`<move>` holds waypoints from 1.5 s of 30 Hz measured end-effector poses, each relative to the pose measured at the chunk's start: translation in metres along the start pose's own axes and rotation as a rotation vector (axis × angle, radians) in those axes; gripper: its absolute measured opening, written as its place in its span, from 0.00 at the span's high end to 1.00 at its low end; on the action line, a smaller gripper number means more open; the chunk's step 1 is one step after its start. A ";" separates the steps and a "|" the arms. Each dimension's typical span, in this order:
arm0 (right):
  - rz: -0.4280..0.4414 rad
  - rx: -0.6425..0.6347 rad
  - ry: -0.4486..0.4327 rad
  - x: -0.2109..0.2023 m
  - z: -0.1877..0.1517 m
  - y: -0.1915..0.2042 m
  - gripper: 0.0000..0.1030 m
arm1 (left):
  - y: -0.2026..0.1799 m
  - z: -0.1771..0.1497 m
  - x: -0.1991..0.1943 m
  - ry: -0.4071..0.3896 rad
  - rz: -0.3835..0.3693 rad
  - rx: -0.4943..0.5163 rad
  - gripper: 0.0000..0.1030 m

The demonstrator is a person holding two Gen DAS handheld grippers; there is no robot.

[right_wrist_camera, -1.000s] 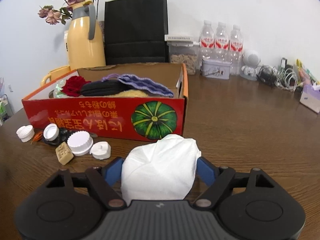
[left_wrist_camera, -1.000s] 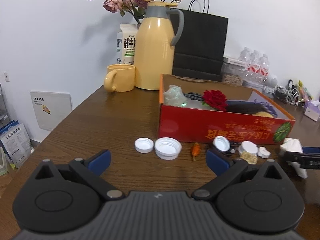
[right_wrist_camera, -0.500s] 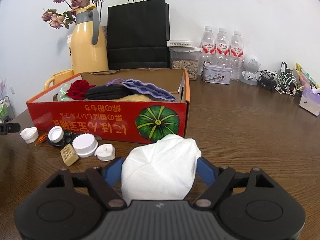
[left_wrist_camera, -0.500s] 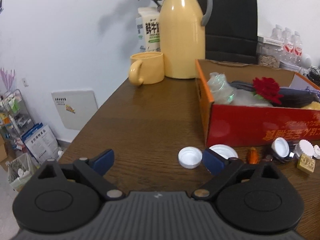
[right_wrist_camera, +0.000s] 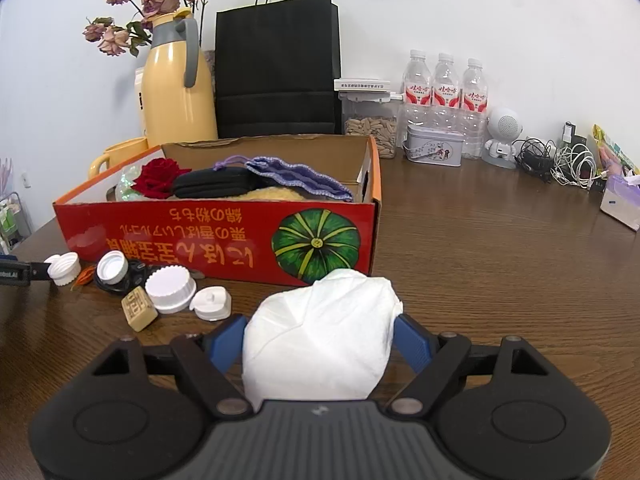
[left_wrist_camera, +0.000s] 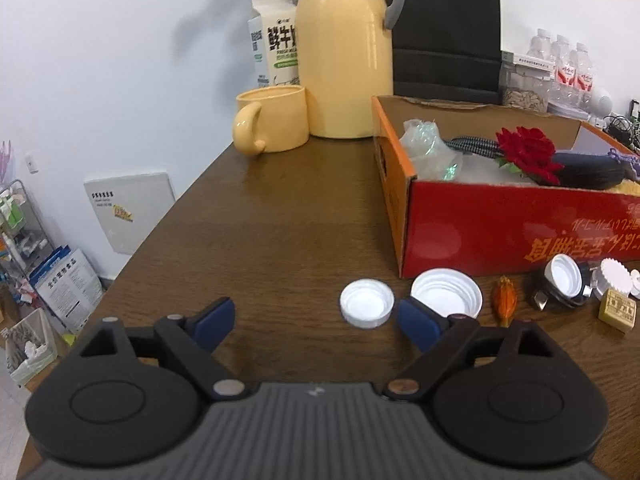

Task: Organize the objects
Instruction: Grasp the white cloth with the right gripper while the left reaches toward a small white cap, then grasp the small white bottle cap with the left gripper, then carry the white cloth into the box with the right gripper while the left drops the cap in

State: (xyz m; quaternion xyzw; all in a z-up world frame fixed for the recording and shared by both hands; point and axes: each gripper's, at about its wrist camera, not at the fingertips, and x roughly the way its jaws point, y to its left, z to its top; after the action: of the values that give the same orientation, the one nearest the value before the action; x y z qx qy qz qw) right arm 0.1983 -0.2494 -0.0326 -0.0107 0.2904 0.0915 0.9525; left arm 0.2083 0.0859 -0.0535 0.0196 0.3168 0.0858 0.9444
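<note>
A red cardboard box (left_wrist_camera: 500,232) (right_wrist_camera: 200,232) holds a red rose (right_wrist_camera: 158,178), a black pouch and a purple knitted bag. Several small items lie in front of it: two white caps (left_wrist_camera: 366,308) (left_wrist_camera: 446,298), an orange bit (left_wrist_camera: 505,306), a black jar, a tan block (right_wrist_camera: 138,314). My left gripper (left_wrist_camera: 316,320) is open and empty, low over the table, its right finger beside the small cap. My right gripper (right_wrist_camera: 320,336) is shut on a crumpled white tissue (right_wrist_camera: 320,340) in front of the box.
A yellow thermos (left_wrist_camera: 344,48), yellow mug (left_wrist_camera: 272,120), milk carton and black paper bag (right_wrist_camera: 276,68) stand behind the box. Water bottles (right_wrist_camera: 444,96), a tin, a seed jar, cables and a tissue pack (right_wrist_camera: 622,200) sit at right. The table's left edge is close.
My left gripper has swung left and forward, so the caps now lie at its right finger. My right gripper has lifted slightly with the tissue still in it.
</note>
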 end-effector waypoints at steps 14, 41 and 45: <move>-0.002 0.000 0.004 0.000 0.000 0.001 0.22 | -0.002 0.003 0.000 -0.022 -0.113 -0.029 0.71; 0.023 -0.057 -0.210 -0.045 0.040 0.004 0.22 | -0.034 0.056 -0.063 -0.237 -0.190 -0.005 0.71; 0.044 -0.096 -0.244 -0.043 0.065 0.012 0.22 | -0.056 0.076 -0.063 -0.273 -0.227 0.009 0.71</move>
State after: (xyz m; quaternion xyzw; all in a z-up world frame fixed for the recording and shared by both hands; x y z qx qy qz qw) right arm 0.1973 -0.2397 0.0455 -0.0386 0.1677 0.1267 0.9769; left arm 0.2128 0.0210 0.0395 -0.0006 0.1862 -0.0260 0.9822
